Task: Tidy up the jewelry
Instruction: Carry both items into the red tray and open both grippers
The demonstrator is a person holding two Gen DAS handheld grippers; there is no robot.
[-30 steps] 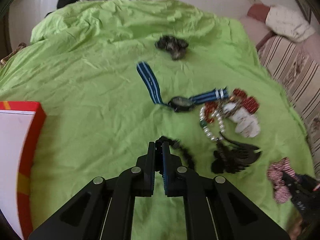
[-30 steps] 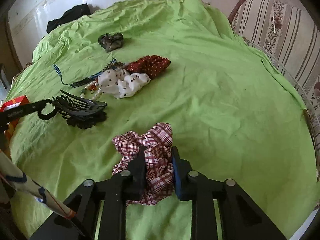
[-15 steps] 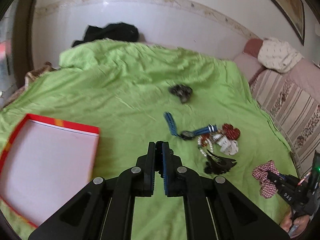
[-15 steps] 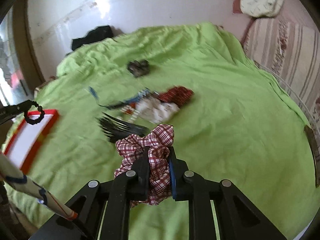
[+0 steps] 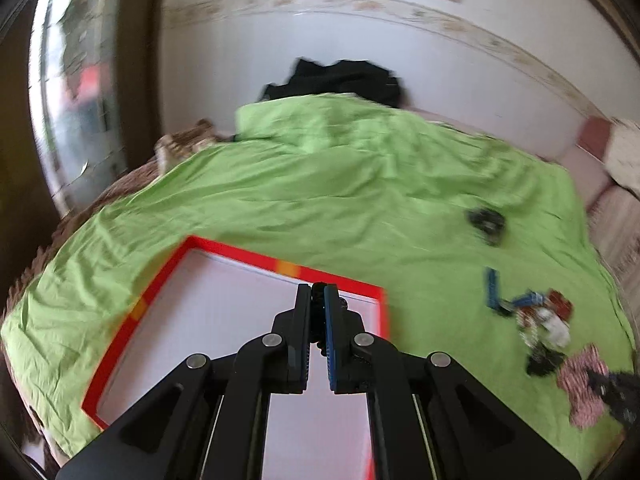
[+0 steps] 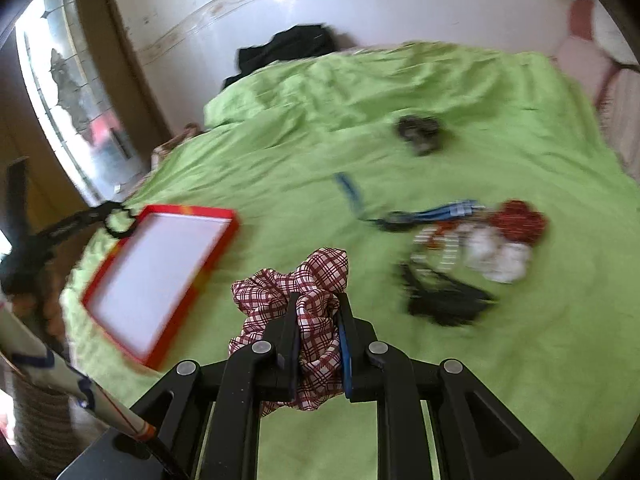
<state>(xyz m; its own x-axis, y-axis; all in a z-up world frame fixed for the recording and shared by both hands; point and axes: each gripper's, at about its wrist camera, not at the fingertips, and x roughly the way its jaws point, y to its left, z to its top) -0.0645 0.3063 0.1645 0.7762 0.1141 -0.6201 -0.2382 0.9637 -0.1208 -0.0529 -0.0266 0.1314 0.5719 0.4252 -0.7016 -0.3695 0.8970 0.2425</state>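
In the right wrist view the right claw (image 6: pixel 318 328) sits at 6 o'clock, its fingers pressed in on a red-and-white plaid scrunchie (image 6: pixel 298 292), whose ruffles bulge out above and to the left of the fingertips and hang clear of the green bedsheet (image 6: pixel 520 360). In the left wrist view the left claw (image 5: pixel 318 312) is nearly pressed together, pinching a black beaded bracelet (image 5: pixel 319 300) between its pads; only a thin dark strip of beads shows in the gap, and the claw hangs over the white floor of a red-rimmed tray (image 5: pixel 248 258) that lies on the sheet. From the right wrist view the same tray lies at 9 o'clock, and the bracelet hangs as a small black ring from the left claw's tip just above the tray's far left corner. At 3 o'clock from the right claw lies a blurred heap: a black hair claw clip (image 6: pixel 444 300), a strand of pearl beads (image 6: pixel 440 248), a white dotted scrunchie (image 6: pixel 498 258) and a red scrunchie (image 6: pixel 520 218) touching one another. Just beyond them, toward 1 o'clock, a watch with a blue striped strap (image 6: pixel 394 216) stretches out. Farther, at 1 o'clock, a dark scrunchie (image 6: pixel 420 132) sits alone. At 12 o'clock, a black garment (image 6: pixel 288 50) lies against the wall.
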